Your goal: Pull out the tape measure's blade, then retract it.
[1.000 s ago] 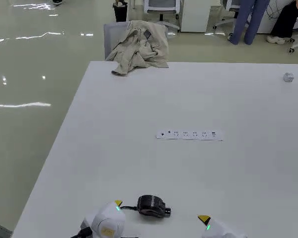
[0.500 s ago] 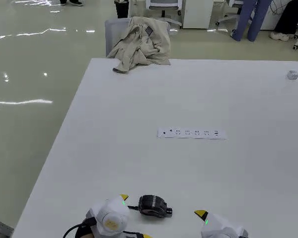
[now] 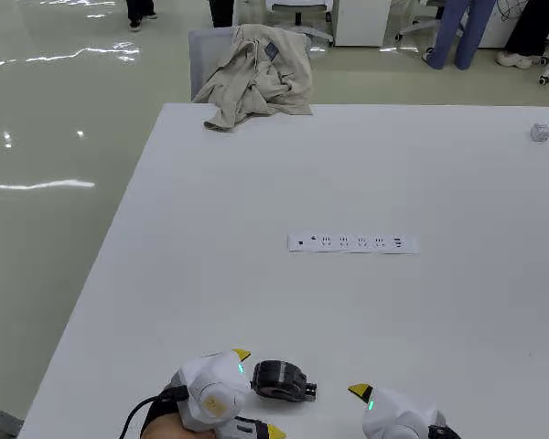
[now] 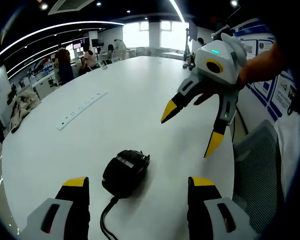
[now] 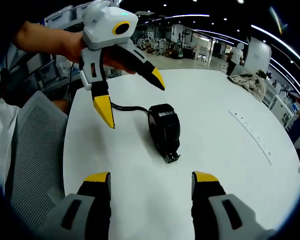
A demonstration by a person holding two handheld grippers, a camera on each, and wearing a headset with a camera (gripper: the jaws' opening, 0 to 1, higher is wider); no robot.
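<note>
Left gripper (image 5: pixel 131 97) and right gripper (image 5: pixel 151 176) spread, flanking tape (image 5: pixel 164 127); I risk skidding it if one jaw lands first.

Matched pair at the surface: the left hand-held gripper (image 5: pixel 131 96) and the right hand-held gripper (image 4: pixel 191 129) each have a rounded, glossy white shell. Each shell carries a small lit green light and a round yellow disc with a dark centre on its side. Two dark grey, tapering jaws run from each shell and end in pointed yellow tips. In each gripper's own view, at 5 and 7 o'clock, the jaws show as pale grey blocks with a dark slot, then a black band capped in yellow. In the head view a black cable (image 3: pixel 133 421) leaves the left shell toward 7 o'clock.
</note>
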